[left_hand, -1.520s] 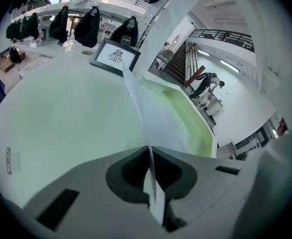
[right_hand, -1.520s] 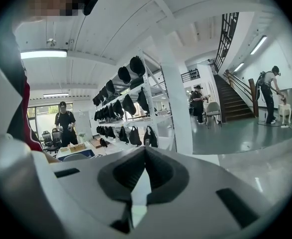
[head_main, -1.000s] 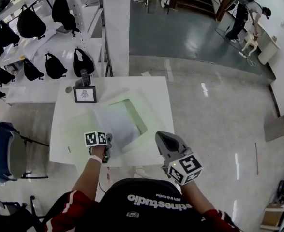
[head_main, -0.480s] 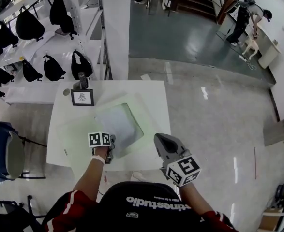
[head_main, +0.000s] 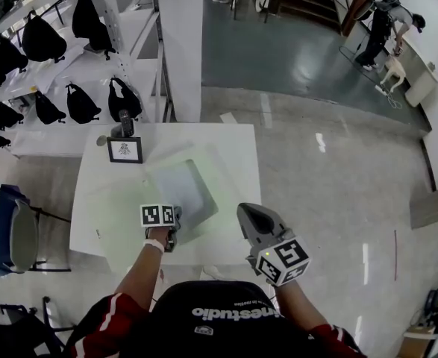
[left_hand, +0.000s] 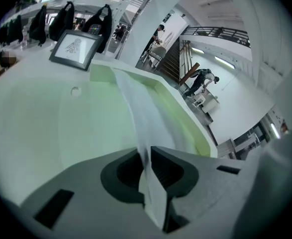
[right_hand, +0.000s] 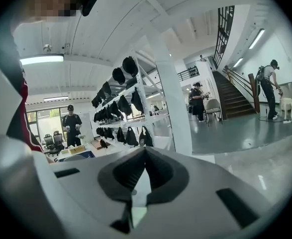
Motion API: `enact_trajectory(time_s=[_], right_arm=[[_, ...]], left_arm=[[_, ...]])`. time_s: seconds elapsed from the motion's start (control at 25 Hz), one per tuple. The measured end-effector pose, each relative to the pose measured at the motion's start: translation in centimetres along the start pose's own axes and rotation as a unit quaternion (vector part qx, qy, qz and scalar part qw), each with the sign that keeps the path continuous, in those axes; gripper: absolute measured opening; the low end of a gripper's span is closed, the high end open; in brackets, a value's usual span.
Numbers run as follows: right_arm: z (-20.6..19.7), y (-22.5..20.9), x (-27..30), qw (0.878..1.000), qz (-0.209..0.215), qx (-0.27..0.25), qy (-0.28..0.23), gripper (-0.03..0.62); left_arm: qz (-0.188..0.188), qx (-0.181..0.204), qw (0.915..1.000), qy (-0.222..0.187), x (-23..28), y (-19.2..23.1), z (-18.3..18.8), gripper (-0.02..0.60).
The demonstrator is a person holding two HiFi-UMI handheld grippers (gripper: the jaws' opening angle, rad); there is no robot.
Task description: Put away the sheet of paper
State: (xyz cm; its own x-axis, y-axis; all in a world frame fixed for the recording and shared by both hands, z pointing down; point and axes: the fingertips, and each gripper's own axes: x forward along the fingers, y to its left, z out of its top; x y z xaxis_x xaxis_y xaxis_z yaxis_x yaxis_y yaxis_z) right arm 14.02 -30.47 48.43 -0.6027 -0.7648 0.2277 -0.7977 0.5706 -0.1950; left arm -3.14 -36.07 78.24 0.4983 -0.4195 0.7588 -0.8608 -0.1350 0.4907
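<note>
The left gripper [head_main: 172, 228], clamped on the near edge of the sheet of paper [head_main: 181, 191], shifts right along the tabletop's [head_main: 92, 166] near side. The sheet slides right with it, further over the pale green folder [head_main: 213, 192], narrowing the green strip at its right.

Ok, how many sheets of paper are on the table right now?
1. The sheet of paper lies over the pale green tray on the table, its near edge pinched in the left gripper. Another underneath could be hidden.
</note>
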Motion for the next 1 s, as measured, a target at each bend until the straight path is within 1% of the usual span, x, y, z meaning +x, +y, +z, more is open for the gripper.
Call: enact_trajectory(time_s=[0.08, 0.16, 0.2, 0.28, 0.44, 0.52, 0.64, 0.68, 0.84, 1.0], right_arm=[[0.1, 0.0, -0.1, 1.000, -0.001, 0.001, 0.000, 0.005], [0.1, 0.2, -0.3, 1.000, -0.002, 0.002, 0.002, 0.005], [0.1, 0.4, -0.4, 1.000, -0.002, 0.003, 0.003, 0.005], [-0.2, 0.7, -0.3, 1.000, -0.003, 0.004, 0.004, 0.005], [-0.9, 1.7, -0.3, 1.000, -0.005, 0.005, 0.009, 0.004], [-1.1, 1.9, -0.4, 1.000, -0.007, 0.005, 0.010, 0.005], [-1.3, 1.8, -0.7, 1.000, -0.011, 0.005, 0.011, 0.005], [-1.3, 1.7, -0.8, 1.000, -0.012, 0.004, 0.011, 0.005], [-1.4, 1.4, -1.0, 1.000, -0.017, 0.004, 0.013, 0.003], [-1.4, 1.3, -0.9, 1.000, -0.017, 0.005, 0.014, 0.005]], left_arm=[[0.015, 0.028, 0.9995, -0.002, -0.4, -0.1, 0.0, 0.097], [0.027, 0.047, 0.9985, -0.007, -0.9, -0.1, 0.1, 0.148], [0.030, 0.053, 0.9981, -0.009, -1.2, 0.0, 0.1, 0.164], [0.034, 0.060, 0.9975, -0.015, -1.8, 0.4, 0.4, 0.169], [0.044, 0.056, 0.9970, -0.030, -2.9, 1.7, 0.8, 0.169], [0.047, 0.056, 0.9968, -0.032, -3.1, 2.1, 0.9, 0.154], [0.060, 0.055, 0.9962, -0.032, -2.7, 2.7, 0.8, 0.037], [0.064, 0.053, 0.9961, -0.030, -2.6, 2.9, 0.7, 0.015], [0.070, 0.046, 0.9964, -0.018, -2.0, 3.6, 0.1, 0.008], [0.080, 0.041, 0.9958, -0.014, -1.9, 4.0, 0.1, 0.008]])
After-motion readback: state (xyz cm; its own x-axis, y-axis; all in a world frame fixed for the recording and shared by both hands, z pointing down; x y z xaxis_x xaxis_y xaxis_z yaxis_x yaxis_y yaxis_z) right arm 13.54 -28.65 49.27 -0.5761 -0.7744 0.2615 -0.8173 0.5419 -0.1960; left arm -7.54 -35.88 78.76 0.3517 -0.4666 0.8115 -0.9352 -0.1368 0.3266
